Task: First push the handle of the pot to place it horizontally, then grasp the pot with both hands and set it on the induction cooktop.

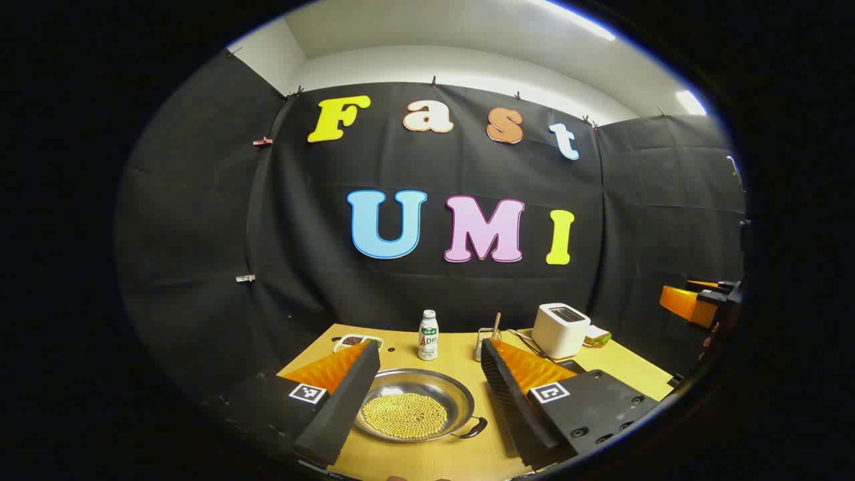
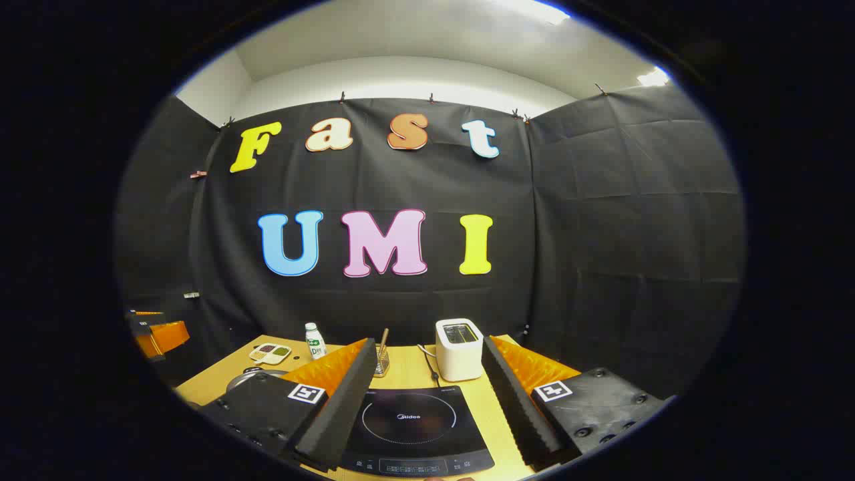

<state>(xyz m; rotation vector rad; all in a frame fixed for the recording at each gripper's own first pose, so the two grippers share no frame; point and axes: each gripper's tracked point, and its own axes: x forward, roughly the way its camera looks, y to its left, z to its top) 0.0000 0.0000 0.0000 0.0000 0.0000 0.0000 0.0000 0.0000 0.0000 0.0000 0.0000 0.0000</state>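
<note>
A shallow steel pot (image 1: 414, 407) holding yellow beans sits on the wooden table (image 1: 461, 351), just ahead of my left gripper (image 1: 429, 361). That gripper is open, and its fingers stand on either side of the pot above it. The pot's black handle (image 1: 473, 427) sticks out at the near right of the rim. In the right gripper view, the black induction cooktop (image 2: 414, 421) lies between the open fingers of my right gripper (image 2: 429, 357), with nothing held. The pot's rim (image 2: 250, 376) peeks out left of it.
A white toaster (image 1: 561, 329) with a sandwich (image 1: 599, 336) beside it stands at the back right. At the back are a small bottle (image 1: 428, 335), a wire holder with a wooden stick (image 1: 489, 341) and a small dish of beans (image 1: 351, 341). The other gripper (image 1: 695, 304) hovers at far right.
</note>
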